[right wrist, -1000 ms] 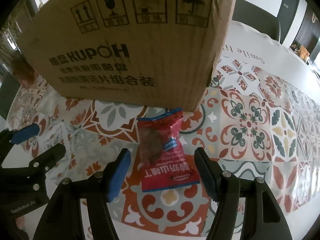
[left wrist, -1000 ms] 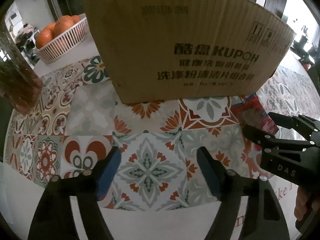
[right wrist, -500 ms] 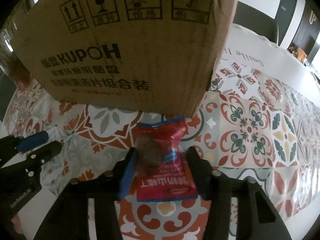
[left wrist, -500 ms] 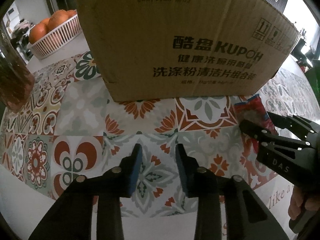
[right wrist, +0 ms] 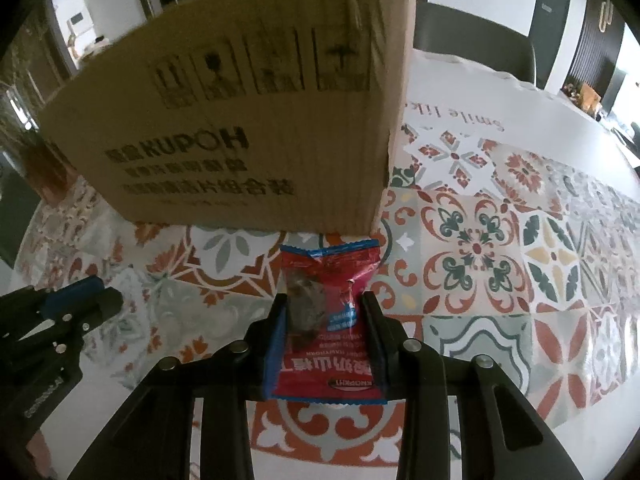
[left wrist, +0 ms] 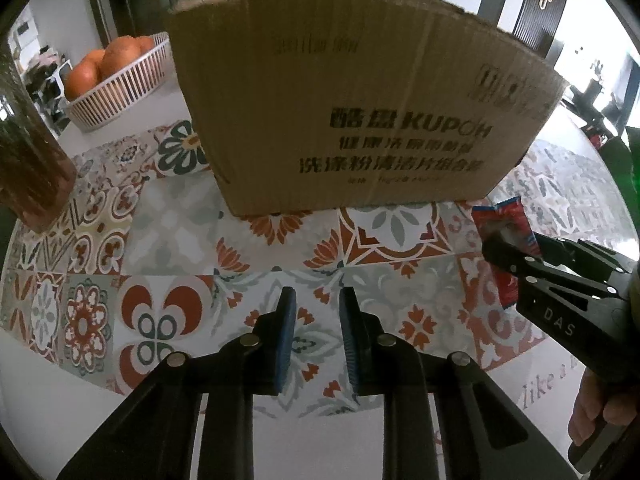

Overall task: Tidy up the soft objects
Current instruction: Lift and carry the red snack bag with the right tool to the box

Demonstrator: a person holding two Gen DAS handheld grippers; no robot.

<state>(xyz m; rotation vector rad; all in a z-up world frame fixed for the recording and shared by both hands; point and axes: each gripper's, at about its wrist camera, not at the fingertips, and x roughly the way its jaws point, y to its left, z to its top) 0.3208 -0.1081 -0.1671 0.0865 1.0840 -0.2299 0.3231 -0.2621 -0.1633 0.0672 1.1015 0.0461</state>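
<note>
One "KUPOH" cardboard box (right wrist: 248, 136) behind red snack packet (right wrist: 328, 320)

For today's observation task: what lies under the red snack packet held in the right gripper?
Under the red snack packet the patterned tablecloth shows around its edges. The cloth directly beneath is covered. The right gripper jaws are closing on the packet.

Cardboard box (left wrist: 360, 120): print blurred, interior hidden. Glass jar (left wrist: 28, 160) cut by left edge. Snack packet (left wrist: 506, 232) partly hidden behind right gripper (left wrist: 516, 248).
</note>
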